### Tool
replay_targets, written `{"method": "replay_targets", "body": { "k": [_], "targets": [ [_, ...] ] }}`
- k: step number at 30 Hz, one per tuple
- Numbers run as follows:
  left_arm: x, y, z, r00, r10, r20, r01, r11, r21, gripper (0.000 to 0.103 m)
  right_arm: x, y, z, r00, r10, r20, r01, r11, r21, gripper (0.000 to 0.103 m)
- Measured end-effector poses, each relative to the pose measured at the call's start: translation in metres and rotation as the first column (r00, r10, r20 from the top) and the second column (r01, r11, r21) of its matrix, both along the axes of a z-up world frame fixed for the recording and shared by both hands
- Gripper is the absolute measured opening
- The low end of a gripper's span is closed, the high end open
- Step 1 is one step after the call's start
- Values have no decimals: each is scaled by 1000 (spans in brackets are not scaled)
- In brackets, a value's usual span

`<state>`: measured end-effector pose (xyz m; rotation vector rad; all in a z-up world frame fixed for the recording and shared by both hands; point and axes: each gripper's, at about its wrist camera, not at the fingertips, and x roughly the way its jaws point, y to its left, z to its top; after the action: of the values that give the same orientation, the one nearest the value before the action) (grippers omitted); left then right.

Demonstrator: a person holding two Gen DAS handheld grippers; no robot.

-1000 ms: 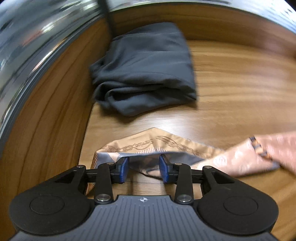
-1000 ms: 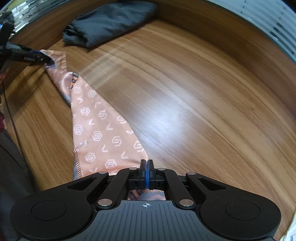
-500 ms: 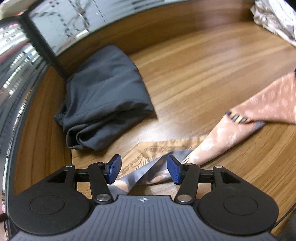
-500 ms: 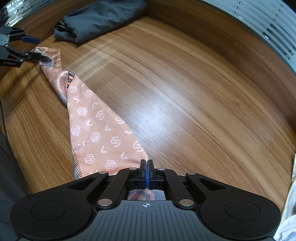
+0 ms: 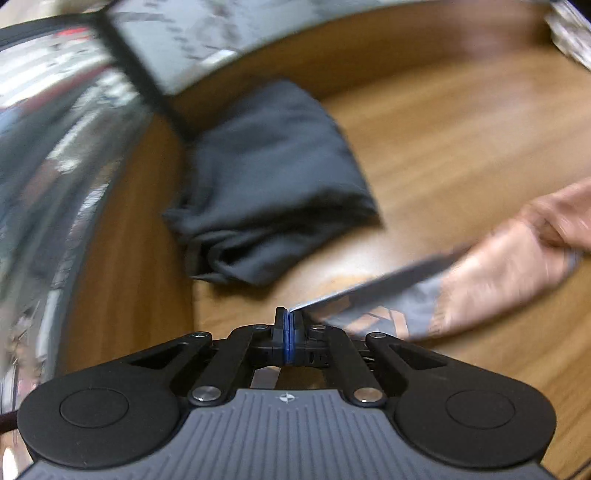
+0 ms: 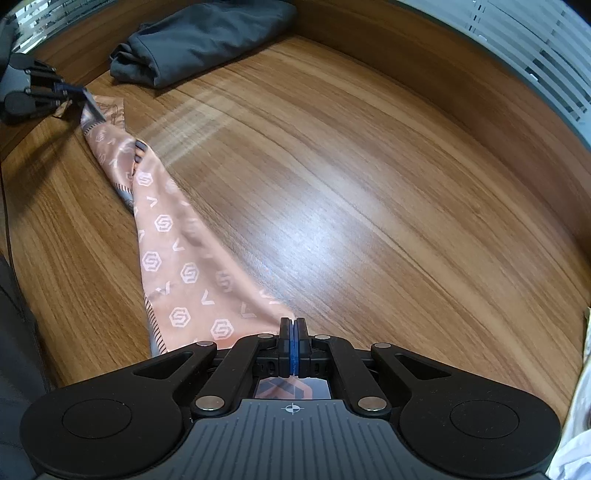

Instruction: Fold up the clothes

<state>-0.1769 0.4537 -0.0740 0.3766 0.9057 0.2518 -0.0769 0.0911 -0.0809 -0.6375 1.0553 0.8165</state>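
Peach patterned scarf (image 6: 184,258) stretched in a long band along the left part of a wooden table (image 6: 369,221), one corner pinched tight in the fully closed left gripper (image 6: 86,98) near the table's left edge, the near corner clamped in the fully closed right gripper (image 6: 292,326). Folded dark grey garment (image 6: 207,33) well apart at the far edge, against the wall. Wide bare wood to the right, up to pale cloth (image 6: 580,406) at the right edge.
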Motion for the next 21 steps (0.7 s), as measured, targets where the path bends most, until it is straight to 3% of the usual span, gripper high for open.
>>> {"method": "replay_targets", "body": {
  "k": [6, 13, 15, 20, 21],
  "targets": [
    [-4, 19, 25, 986, 159, 56, -154, 985, -82, 0, -2, -5, 8, 1000, 2, 14, -2, 1000, 10, 3],
    [-10, 13, 24, 983, 176, 56, -172, 982, -75, 0, -6, 2, 1, 1000, 12, -3, -12, 1000, 19, 4],
    [-13, 13, 27, 981, 181, 65, -177, 982, -70, 0, -9, 10, -4, 1000, 30, 9, -30, 999, 22, 11],
    [-24, 11, 41, 972, 213, 101, -207, 976, -59, 0, -15, 26, -16, 998, 58, 40, -60, 997, 38, 47],
    [-26, 11, 45, 970, 218, 106, -213, 976, -55, 0, -15, 31, -18, 997, 69, 43, -71, 997, 40, 47]
  ]
}}
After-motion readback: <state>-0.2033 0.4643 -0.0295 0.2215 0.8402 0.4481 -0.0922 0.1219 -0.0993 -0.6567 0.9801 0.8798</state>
